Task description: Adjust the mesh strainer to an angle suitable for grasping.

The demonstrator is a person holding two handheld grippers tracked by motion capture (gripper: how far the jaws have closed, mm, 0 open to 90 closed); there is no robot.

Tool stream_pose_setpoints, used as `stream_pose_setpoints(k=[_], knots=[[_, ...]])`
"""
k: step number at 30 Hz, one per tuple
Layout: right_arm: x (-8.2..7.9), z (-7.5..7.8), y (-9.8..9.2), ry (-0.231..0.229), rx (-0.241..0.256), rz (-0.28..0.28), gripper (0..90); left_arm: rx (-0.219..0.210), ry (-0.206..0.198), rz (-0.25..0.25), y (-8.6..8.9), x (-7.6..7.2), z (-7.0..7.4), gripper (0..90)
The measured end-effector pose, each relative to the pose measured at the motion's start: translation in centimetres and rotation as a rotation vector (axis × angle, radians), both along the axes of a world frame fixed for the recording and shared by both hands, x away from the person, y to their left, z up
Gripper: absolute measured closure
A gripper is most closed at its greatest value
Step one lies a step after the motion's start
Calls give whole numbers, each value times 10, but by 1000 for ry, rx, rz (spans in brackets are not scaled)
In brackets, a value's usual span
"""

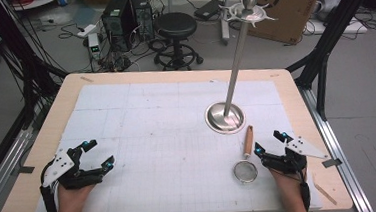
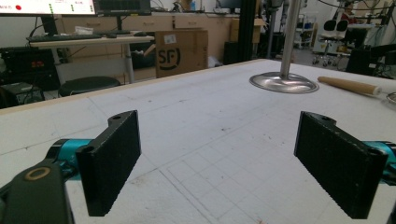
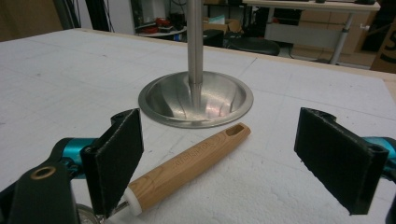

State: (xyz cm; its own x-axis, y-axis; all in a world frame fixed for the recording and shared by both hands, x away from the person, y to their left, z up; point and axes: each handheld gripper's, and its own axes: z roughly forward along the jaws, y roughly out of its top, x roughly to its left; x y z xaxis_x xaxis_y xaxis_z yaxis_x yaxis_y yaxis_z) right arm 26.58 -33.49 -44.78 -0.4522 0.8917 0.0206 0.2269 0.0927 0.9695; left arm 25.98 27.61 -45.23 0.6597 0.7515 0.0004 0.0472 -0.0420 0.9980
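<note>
A wooden counter [image 1: 69, 89] carries a white gridded mat [image 1: 167, 127]. Beyond its far edge stand a black stool [image 1: 176, 26], computer towers [image 1: 127, 15] amid loose cables, and a cardboard box [image 1: 281, 1] on the grey floor.

At the mat's right stands a metal stand [image 1: 225, 116], its dished round base flat on the mat and its pole rising to hooked arms. Near it, on the right, lies a strainer [image 1: 245, 171] with a wooden handle [image 3: 187, 168] whose far end points toward the base, just short of it.

The right claw [image 1: 270, 143] is spread wide, just right of the strainer and apart from it; in the right gripper view the handle lies between its jaws. The left claw [image 1: 99, 153] is also spread, over bare mat at the near left, well apart from the strainer.

In the right gripper view the mesh bowl is cut off at the bottom edge behind the left jaw.
</note>
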Motion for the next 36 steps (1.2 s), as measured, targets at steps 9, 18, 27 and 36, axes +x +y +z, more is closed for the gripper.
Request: stream_pose_setpoints(k=[9,18,27,36], knots=[[-1,0,1,-6,-14,-13,145,0,-1,0,0,0,0,152],[7,7,14,71,-36,45,148,3,20,-13,-2,1,4,150],[12,13,23,149,-59,-5,159,19,7,-18,-5,0,7,150],[21,8,34,277,-115,-7,254,26,3,-17,-5,0,8,150]])
